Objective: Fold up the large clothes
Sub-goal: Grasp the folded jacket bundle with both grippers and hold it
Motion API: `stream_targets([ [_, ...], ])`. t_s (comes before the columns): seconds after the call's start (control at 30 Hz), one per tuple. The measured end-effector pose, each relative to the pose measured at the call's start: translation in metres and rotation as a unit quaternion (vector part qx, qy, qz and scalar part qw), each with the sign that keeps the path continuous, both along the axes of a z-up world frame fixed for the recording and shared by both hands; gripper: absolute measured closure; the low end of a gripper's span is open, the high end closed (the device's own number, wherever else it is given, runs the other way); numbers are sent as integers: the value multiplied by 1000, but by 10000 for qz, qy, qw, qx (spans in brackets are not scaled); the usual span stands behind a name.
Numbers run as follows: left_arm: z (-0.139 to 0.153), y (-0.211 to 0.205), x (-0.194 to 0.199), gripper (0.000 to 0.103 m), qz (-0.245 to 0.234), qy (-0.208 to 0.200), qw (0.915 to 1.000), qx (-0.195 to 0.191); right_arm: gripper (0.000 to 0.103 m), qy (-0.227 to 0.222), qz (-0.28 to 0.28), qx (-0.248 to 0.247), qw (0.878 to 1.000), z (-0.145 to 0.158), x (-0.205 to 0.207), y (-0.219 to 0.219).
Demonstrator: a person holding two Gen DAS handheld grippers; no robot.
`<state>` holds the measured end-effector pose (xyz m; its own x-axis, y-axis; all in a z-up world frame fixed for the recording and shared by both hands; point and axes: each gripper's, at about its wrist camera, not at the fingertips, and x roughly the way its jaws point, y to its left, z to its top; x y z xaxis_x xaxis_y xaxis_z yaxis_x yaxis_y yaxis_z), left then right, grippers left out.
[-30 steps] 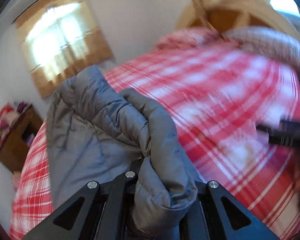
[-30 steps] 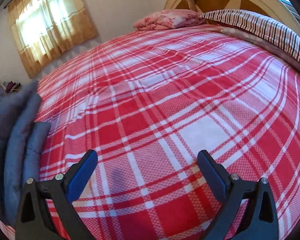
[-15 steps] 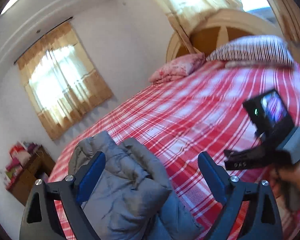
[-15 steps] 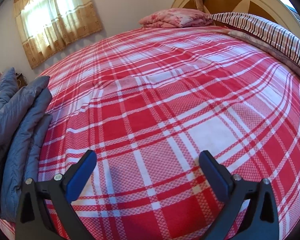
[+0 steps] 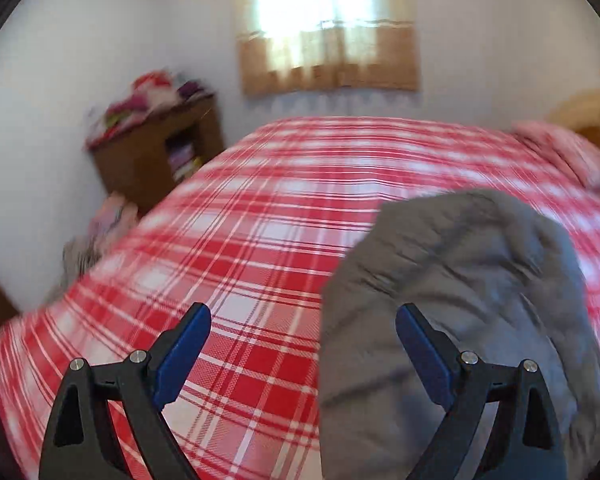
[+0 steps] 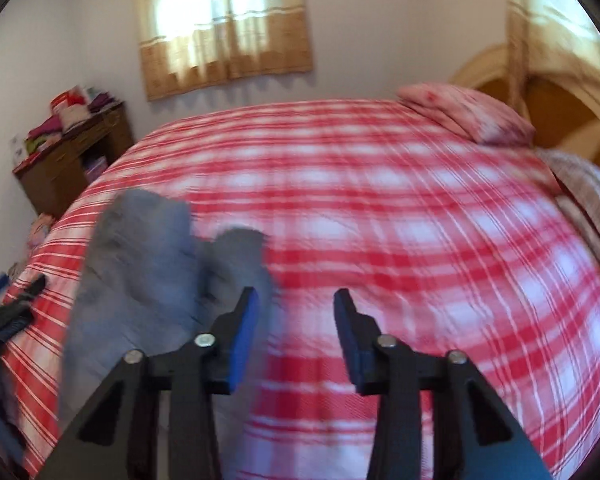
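A grey puffy jacket (image 5: 460, 300) lies bunched on the bed's red and white plaid cover (image 5: 260, 240), at the right of the left wrist view. My left gripper (image 5: 302, 340) is open and empty just above the cover; its right finger is over the jacket's left edge. In the right wrist view the jacket (image 6: 148, 280) lies at the lower left on the plaid cover (image 6: 420, 240). My right gripper (image 6: 296, 320) is partly open and empty, with its left finger beside the jacket's right edge. Both views are blurred.
A brown wooden cabinet (image 5: 156, 156) piled with clothes stands by the wall left of the bed, also in the right wrist view (image 6: 72, 160). A curtained window (image 6: 224, 28) is behind. A pink pillow (image 6: 464, 112) and wooden headboard (image 6: 560, 112) are at the right.
My left gripper let go of the jacket, opened wide and swung left toward the window. My right gripper turned left toward the jacket and its jaws narrowed.
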<state>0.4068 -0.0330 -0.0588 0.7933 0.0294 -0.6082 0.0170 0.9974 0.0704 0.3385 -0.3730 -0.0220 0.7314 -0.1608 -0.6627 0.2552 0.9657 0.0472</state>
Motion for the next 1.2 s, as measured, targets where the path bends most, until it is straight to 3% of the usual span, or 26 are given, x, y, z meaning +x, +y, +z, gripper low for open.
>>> stream_targets([
  [0.17, -14, -2, 26, 9, 123, 93, 9997, -192, 63, -5, 272, 192, 9994, 4, 55, 50],
  [0.23, -20, -8, 32, 9, 11, 96, 9996, -256, 68, -393, 513, 148, 9978, -8, 66, 64],
  [0.3, -25, -10, 34, 9, -124, 93, 9995, -279, 68, -337, 571, 231, 9975, -32, 75, 62],
  [0.4, -32, -23, 41, 9, -283, 0, 9991, -301, 69, -102, 414, 311, 9986, -70, 75, 49],
  [0.6, -55, -59, 48, 9, -720, 209, 9969, -242, 73, 31, 37, 721, 9974, -114, 53, 10],
  [0.87, -80, -87, 44, 9, -823, 242, 9963, 8, 73, -29, -74, 837, 9965, -127, 45, -7],
  [1.2, -96, -86, 52, 5, -800, 386, 9960, -54, 72, -25, -65, 764, 9971, -141, 46, -6],
])
